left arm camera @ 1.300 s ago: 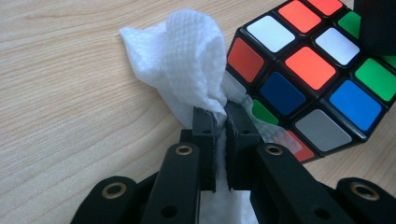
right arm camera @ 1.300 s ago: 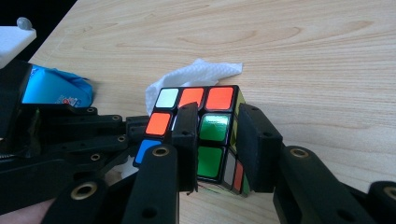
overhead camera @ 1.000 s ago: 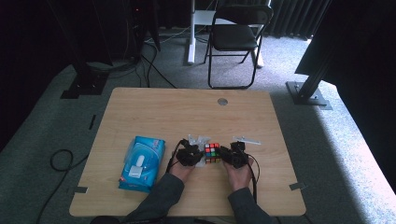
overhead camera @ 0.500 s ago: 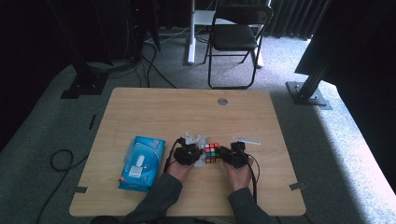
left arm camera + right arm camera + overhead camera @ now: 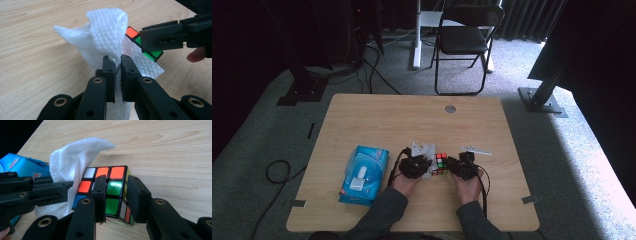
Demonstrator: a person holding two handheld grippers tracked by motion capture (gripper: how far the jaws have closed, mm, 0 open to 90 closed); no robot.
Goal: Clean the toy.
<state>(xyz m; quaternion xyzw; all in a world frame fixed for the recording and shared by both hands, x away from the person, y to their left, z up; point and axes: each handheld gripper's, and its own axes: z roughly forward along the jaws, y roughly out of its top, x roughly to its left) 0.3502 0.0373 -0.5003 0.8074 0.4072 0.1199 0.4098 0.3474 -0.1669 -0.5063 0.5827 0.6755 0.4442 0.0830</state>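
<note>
Item 1: puzzle cube [image 5: 107,192], multicolour stickers (orange, white, green, blue seen), black frame; sits at table centre-front, between the two hands in the high view [image 5: 441,163]. Clamped by R gripper [image 5: 116,197]: jaws closed on one corner/edge of cube, one pad on the orange-green face, other pad round the adjacent side. Cube looks tilted, lower edge near the tabletop; can't tell if it touches. Item 2: white wipe [image 5: 107,32], embossed dot texture, bunched and standing up above L gripper [image 5: 117,72]; jaws pinched together on the wipe, cloth squeezed thin between pads, loose end hanging below. Wipe lies against the cube's side facing the L gripper; in the R gripper view it rises behind and beside the cube [image 5: 75,157]. In the L gripper view a corner of the cube (orange, green) [image 5: 140,42] peeks past the wipe, partly covered by the R gripper's jaw. Item 3: blue wipes pack [image 5: 364,172], flat on table, white flap on top, just to the left of L hand [image 5: 406,182]. Item 4: R hand [image 5: 469,187], forearms in dark sleeves enter from the near edge. Item 5: wooden table [image 5: 412,120], light grain, small round grommet [image 5: 450,108] near far edge. Item 6: black folding chair [image 5: 464,40] on carpet beyond the table.
</note>
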